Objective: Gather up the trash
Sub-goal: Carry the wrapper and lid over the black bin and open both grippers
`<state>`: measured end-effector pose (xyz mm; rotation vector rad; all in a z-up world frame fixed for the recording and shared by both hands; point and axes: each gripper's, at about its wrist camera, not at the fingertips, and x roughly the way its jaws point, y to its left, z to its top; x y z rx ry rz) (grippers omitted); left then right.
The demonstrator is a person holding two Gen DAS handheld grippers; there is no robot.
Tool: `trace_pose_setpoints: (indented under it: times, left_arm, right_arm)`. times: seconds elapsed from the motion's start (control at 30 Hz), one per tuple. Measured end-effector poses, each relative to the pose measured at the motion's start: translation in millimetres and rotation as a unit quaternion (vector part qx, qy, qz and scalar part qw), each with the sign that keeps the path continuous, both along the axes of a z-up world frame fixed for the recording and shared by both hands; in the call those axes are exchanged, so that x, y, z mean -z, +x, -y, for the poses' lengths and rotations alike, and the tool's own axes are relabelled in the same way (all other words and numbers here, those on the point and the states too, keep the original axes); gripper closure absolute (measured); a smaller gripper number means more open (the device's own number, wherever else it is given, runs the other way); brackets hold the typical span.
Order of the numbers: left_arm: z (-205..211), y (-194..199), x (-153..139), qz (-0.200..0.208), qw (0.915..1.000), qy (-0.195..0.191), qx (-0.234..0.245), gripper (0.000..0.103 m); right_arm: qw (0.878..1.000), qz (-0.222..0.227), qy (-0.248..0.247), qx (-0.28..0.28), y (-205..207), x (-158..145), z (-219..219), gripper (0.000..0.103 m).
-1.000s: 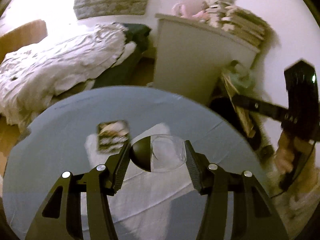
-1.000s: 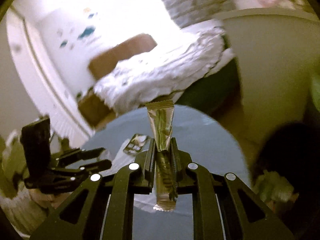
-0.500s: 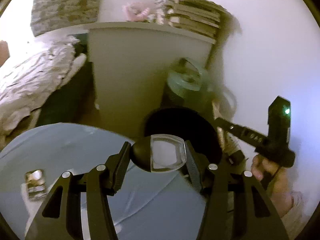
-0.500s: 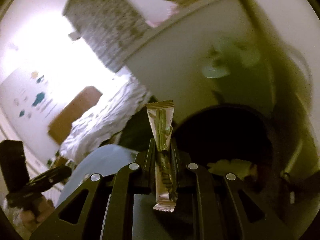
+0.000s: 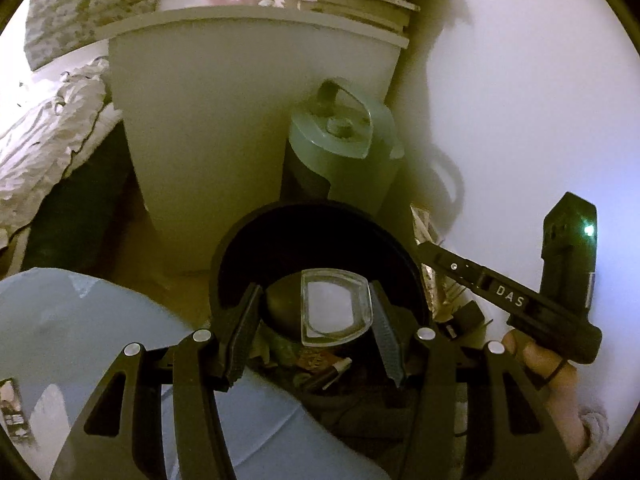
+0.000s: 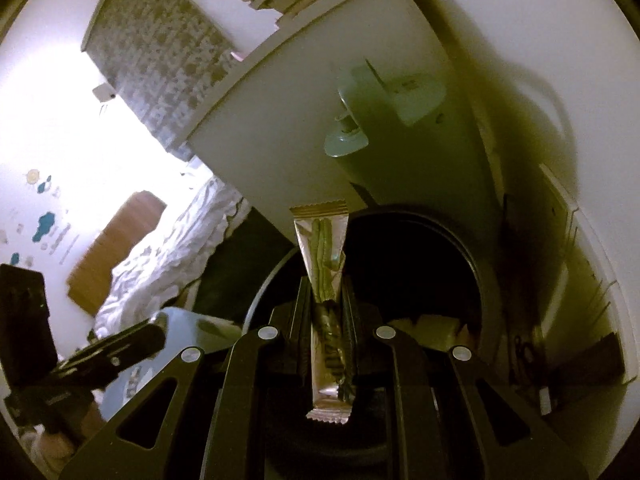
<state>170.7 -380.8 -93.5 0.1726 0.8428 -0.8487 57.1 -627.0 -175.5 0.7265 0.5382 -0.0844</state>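
Observation:
My left gripper (image 5: 314, 292) is shut on a small clear plastic cup (image 5: 332, 308) with a dark rounded end, held sideways above the open mouth of a round black bin (image 5: 248, 228). Wrappers and other trash lie inside the bin. My right gripper (image 6: 326, 284) is shut on a silver stick wrapper (image 6: 322, 240) with green print. It stands upright between the pads, over the near side of the same bin (image 6: 452, 236). In the left wrist view the right gripper (image 5: 424, 246) reaches in from the right above the rim.
A pale green canister (image 5: 344, 152) with a handle stands behind the bin, against a white cabinet (image 5: 224, 120) topped with stacked books. The blue round table (image 5: 80, 320) lies at lower left with a small packet (image 5: 10, 404) on it. A bed with a white duvet (image 5: 44, 148) is further left.
Both grippers swung off the blue table to the right and now hang over the black bin. Each kept its hold, the left on the cup, the right on the wrapper.

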Motion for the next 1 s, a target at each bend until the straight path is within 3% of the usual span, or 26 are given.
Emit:
trace_pose_setpoints:
  times: [0.3, 0.4, 0.5, 0.57, 0.6, 0.67, 0.73, 0.8, 0.9, 1.0]
  left_arm:
    - [21, 4, 14, -0.009, 0.9998, 0.014, 0.007, 0.049]
    - [25, 4, 14, -0.005, 0.9998, 0.020, 0.007, 0.048]
    - [26, 1, 10, 0.006, 0.9998, 0.020, 0.005, 0.030]
    - [23, -2, 7, 0.015, 0.9998, 0.017, 0.002, 0.028]
    - [22, -2, 7, 0.016, 0.9997, 0.017, 0.001, 0.028]
    - [17, -5, 5, 0.017, 0.9997, 0.017, -0.004, 0.028]
    - [13, -6, 4, 0.017, 0.9997, 0.017, -0.009, 0.028]
    - [4, -7, 1, 0.017, 0.9996, 0.015, -0.018, 0.027]
    - [-13, -12, -4, 0.026, 0.9990, 0.007, -0.037, 0.019]
    - [-33, -17, -12, 0.034, 0.9977, 0.003, -0.059, 0.019]
  right_arm:
    - [1.000, -0.014, 0.005, 0.005, 4, 6, 3, 0.088]
    - [1.000, -0.018, 0.002, 0.005, 6, 6, 3, 0.081]
    - [1.000, -0.026, -0.001, 0.001, 9, 6, 1, 0.080]
    - [0.999, -0.032, -0.004, -0.004, 12, 7, -1, 0.078]
    - [0.999, -0.035, -0.005, -0.007, 13, 8, -2, 0.075]
    - [0.999, -0.035, -0.005, -0.004, 13, 8, -4, 0.036]
    - [1.000, -0.024, -0.006, 0.011, 9, 6, -4, 0.021]
    - [1.000, -0.018, -0.006, 0.017, 7, 5, -3, 0.021]
    - [1.000, -0.023, 0.003, 0.017, 9, 8, -3, 0.021]
    - [1.000, -0.027, -0.001, 0.013, 11, 8, -6, 0.021]
